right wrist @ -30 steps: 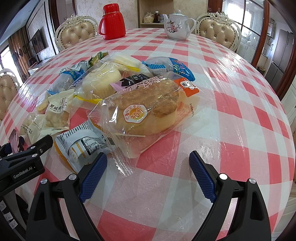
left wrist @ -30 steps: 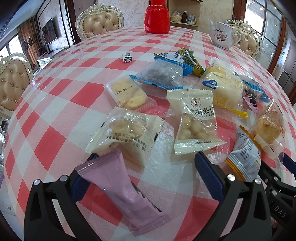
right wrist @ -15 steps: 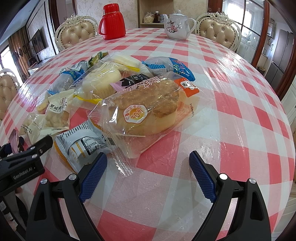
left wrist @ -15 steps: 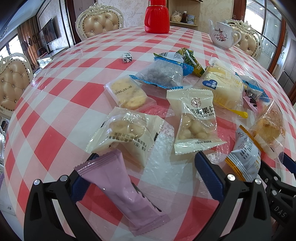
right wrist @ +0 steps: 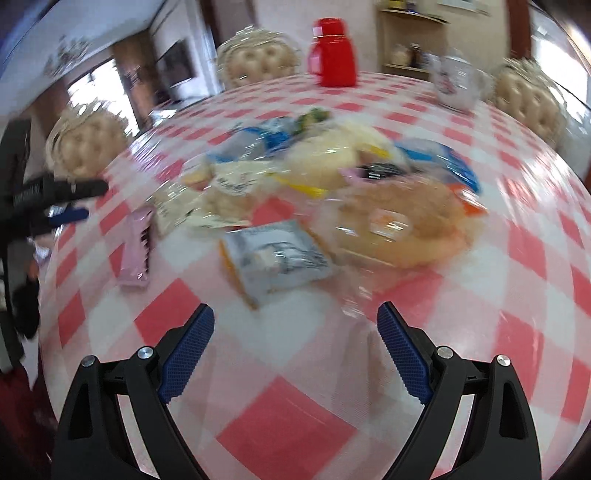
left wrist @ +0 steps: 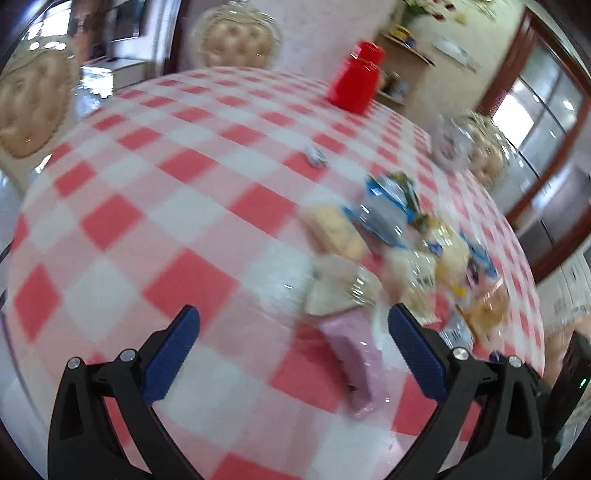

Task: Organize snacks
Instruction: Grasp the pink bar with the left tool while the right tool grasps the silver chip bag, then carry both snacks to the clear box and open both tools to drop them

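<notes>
Blurring hides snack labels (right wrist: 275, 254) (both views); left gripper (left wrist: 293, 325) and right gripper (right wrist: 295, 321) spread, empty.

You are facing a round worktop (right wrist: 517, 258) under a red-and-white checked cloth with a glossy clear cover. Cream tufted chairs (right wrist: 255, 61) with ornate frames ring it. Behind them stands a pale patterned wall (left wrist: 314, 33) and a wooden shelf unit (right wrist: 410, 40) holding jars. To your right, dark wood-framed glass doors (left wrist: 546, 110) let in daylight; to your left, a bright window (right wrist: 88, 88) glares. Both views are motion-blurred.
</notes>
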### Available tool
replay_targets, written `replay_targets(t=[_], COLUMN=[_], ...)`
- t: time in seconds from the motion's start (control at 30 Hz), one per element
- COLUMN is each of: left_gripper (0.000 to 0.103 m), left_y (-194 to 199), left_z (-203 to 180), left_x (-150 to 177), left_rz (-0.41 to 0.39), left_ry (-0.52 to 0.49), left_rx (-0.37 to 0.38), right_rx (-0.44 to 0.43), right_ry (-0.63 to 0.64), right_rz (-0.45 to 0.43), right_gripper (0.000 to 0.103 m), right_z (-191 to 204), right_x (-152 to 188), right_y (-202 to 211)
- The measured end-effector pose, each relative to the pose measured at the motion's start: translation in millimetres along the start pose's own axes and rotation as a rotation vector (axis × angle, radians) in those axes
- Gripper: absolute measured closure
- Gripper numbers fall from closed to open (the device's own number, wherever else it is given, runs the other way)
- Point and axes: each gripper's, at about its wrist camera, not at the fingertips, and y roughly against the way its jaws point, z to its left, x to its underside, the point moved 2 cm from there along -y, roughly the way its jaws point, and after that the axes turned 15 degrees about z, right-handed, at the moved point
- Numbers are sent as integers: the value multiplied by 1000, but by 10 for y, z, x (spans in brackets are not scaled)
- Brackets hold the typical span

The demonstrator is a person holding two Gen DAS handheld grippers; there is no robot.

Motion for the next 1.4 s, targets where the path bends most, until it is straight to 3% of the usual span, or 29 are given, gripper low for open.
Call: replay_targets(t=[0.23, 0.5, 0.8, 0.83, 0.87, 0.93, 1.0, 1.03, 1.07, 1.13, 1.4], left_gripper=[1, 1, 1, 1, 2, 12, 58, 69, 79, 81, 82], left_y=[-222, -494, -547, -557, -570, -583, -527, -495, -462, -408, -158], left_z=[-270, -656, -618, -610, -607, -638, -679, -683, -662, -607, -557], left_x=[392, 514, 316, 280, 261, 255, 325, 369, 407, 467, 759], left_rz=[93, 86, 66, 57, 53, 50, 18, 7, 2, 1, -23], left_ry=[-114, -203, -94, -80, -74, -91, -132, -152, -159, -165, -215], left_rx=[-52, -181, -199, -204, -219, -265, -283, -273, -256, -207, -150], right_rx=[11, 32, 51, 56, 61, 47, 62, 71, 66, 41, -37], right_ry=[86, 199, 128, 118, 105, 71, 49, 45, 38, 30, -24], right_rz=[11, 88, 90, 88, 78, 59, 30, 2, -10, -33, -117], right_gripper=[16, 17, 15, 16, 23, 28, 32, 44, 49, 49, 49], right_z=[147, 225, 107, 91, 64, 24, 1, -1, 4, 12, -81], right_x=[-290, -525, -774, -781, -779, -728, -631, -566, -477, -270, 253], right_y=[-152, -416, -531, -528, -505, -453, -356, -275, -206, -82, 359])
